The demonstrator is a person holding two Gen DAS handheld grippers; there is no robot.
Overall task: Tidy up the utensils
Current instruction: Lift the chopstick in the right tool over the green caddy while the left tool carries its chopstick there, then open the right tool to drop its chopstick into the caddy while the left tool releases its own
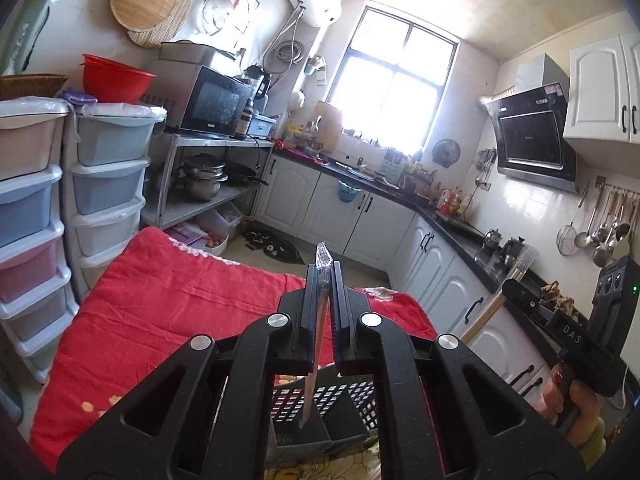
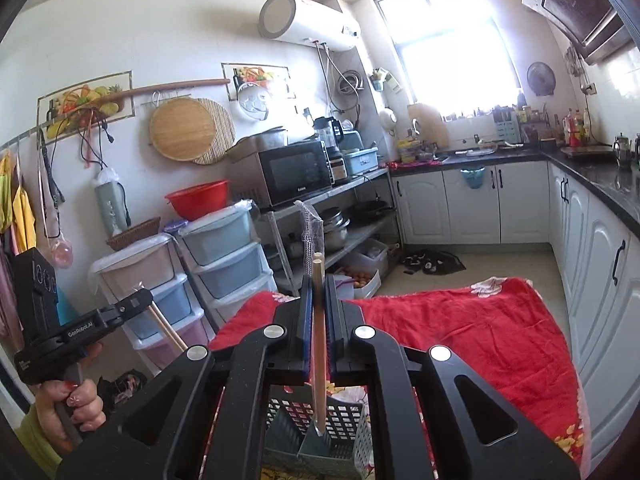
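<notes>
Both grippers are hanging over the basket!
Left gripper (image 1: 323,280) is clenching slim wrapped chopsticks (image 1: 316,344); right gripper (image 2: 319,296) is pinching wooden chopsticks (image 2: 319,344) above the perforated plastic basket (image 2: 344,416).

Red blanket (image 1: 168,300), floral border, covered the work surface; one dark perforated utensil basket (image 2: 320,420) stood on it.

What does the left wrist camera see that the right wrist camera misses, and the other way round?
Only the left wrist view shows the white wall cupboard and the ladles hanging on a rail; its left gripper is shut on wrapped chopsticks. Only the right wrist view shows the fruit picture and the yellow garment on the wall; its right gripper is shut on its own chopsticks. Both show the red cloth, the slotted basket below the chopsticks, the microwave and the window.
</notes>
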